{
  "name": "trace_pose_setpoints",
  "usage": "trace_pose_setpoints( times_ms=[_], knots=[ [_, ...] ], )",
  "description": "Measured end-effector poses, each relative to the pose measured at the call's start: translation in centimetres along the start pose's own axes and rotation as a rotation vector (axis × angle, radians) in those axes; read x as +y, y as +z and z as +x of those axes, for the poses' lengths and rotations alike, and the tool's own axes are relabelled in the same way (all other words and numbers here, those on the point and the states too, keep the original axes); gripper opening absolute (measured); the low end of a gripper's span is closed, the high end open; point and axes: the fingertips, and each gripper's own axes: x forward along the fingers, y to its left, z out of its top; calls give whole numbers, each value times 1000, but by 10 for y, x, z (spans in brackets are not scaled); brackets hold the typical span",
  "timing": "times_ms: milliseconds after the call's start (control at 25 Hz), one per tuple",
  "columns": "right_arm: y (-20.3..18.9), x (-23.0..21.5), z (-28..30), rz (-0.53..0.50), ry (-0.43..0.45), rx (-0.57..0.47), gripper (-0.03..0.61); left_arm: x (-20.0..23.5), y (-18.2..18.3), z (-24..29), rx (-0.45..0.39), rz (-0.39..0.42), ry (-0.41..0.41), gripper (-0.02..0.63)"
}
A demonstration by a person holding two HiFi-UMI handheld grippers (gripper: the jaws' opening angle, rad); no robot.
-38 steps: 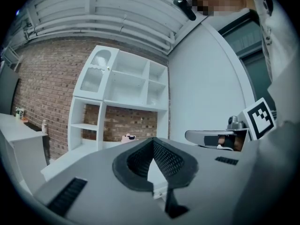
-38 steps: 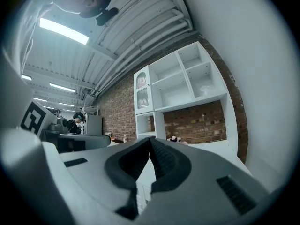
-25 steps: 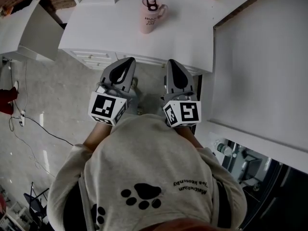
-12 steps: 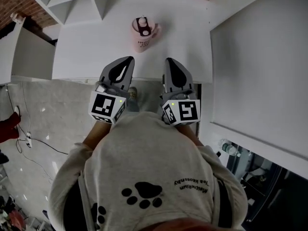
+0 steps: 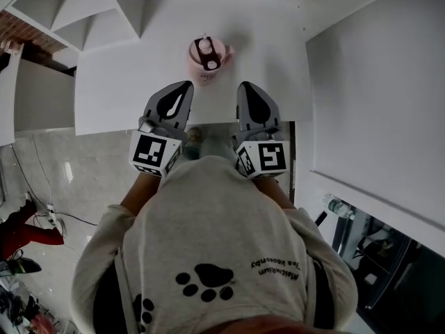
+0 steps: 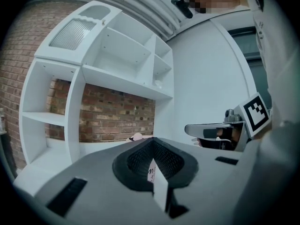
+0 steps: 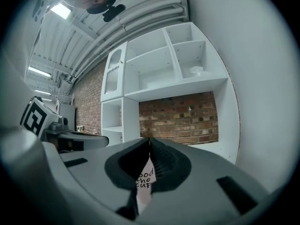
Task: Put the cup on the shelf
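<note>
Both left tongs [image 5: 186,86] & right tongs [image 5: 245,86] closed, empty; cup [image 5: 206,68] whole in head view only.

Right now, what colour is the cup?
The cup is pale pink, best seen in the head view.

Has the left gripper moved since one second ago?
Yes. The left gripper has gone forward: its tip was short of the white counter's front edge, and now it lies over the counter, nearer the pink cup.
</note>
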Motion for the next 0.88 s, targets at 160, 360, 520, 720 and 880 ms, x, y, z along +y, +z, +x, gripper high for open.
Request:
trace_pose_setpoints(
  times_ms=[160, 360, 520, 720, 880],
  knots=[
    [-7, -8, 12, -10, 6, 22, 11, 4, -5, 7, -16, -4, -24, 6],
    [-16, -15, 30, -2, 30, 67, 11, 14, -14, 15, 18, -26, -20, 8],
    [-31, -21, 43, -12, 50, 100, 12, 19, -24, 23, 31, -23, -12, 8],
    [-51, -30, 56, -25, 58, 140, 96, 25, -40, 31, 37, -31, 13, 8],
    [-69, -38, 67, -29, 54, 170, 128, 30, -51, 35, 60, -30, 20, 8]
  ],
)
